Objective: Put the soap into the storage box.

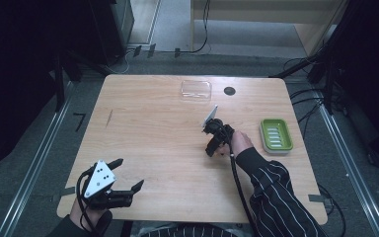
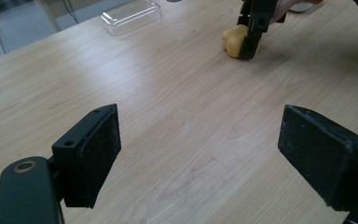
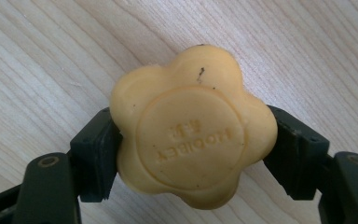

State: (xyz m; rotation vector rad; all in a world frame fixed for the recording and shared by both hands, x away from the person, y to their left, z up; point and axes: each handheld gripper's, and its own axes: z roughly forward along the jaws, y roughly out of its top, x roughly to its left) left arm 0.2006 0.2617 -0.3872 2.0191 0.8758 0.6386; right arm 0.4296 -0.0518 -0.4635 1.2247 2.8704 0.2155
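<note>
The right gripper (image 1: 212, 148) has its jaws closed on the two sides of a yellow flower-shaped soap (image 3: 193, 126), low over the table (image 1: 143, 128) — probably to carry it. The soap is left of the green soap dish (image 1: 276, 135), well apart from it. The left gripper (image 1: 126, 175), far left of the dish, is wide open and holds nothing — it seems to wait.

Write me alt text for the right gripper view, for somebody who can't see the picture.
A yellow flower-shaped soap bar with a round embossed stamp is clamped between the two black jaws of the right gripper, seen close from above. Beneath it lies a light wooden table with fine grain running diagonally.
</note>
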